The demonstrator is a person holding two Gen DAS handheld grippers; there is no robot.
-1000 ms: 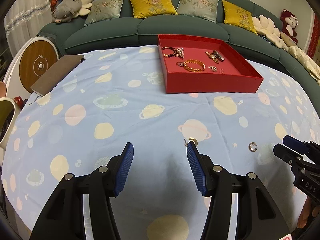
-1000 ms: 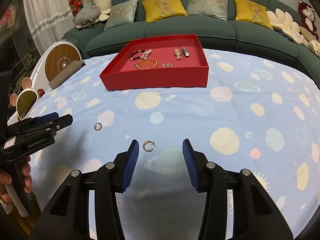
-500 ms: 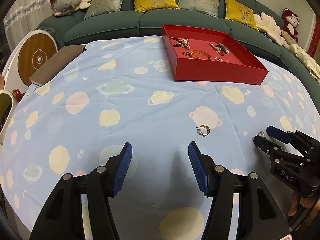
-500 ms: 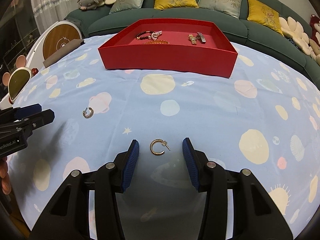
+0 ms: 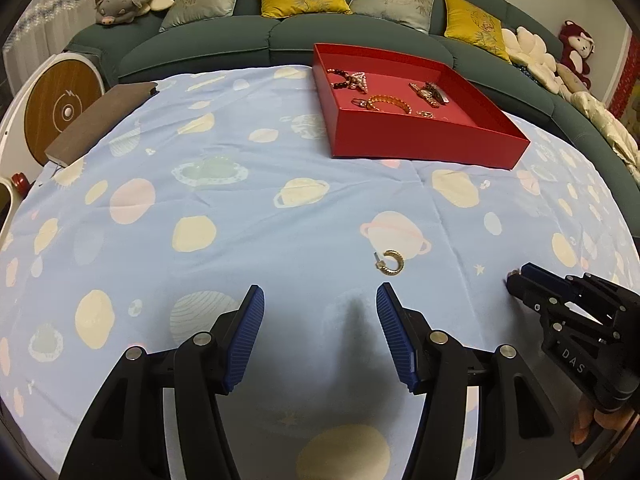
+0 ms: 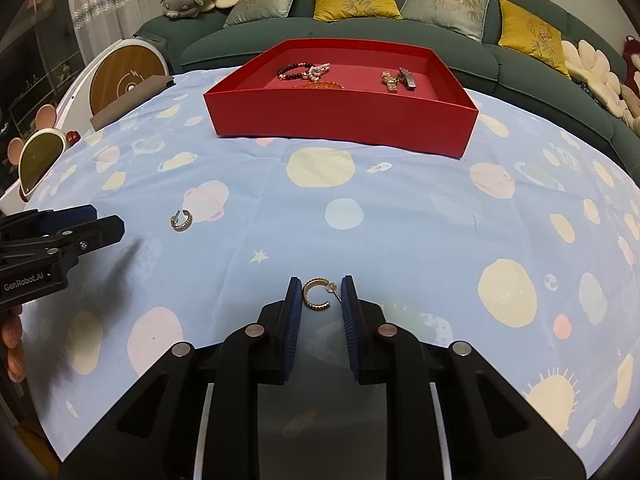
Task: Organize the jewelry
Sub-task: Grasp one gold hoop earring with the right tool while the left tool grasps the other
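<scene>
- Right claw: lowered to the counter, which is covered by a pale blue planet-print cloth; its jaws are closing around a gold hoop earring that lies flat between the blue pads. A narrow gap remains on the left side, so the earring is not yet gripped.
- Left claw: jaws about half apart and holding nothing, poised above the cloth.
- Second hoop earring: lies on the cloth just beyond the left claw's right pad, apart from it.
- Red tray: stands at the far side of the counter, before a green sofa, and contains bracelets and other small pieces.
</scene>
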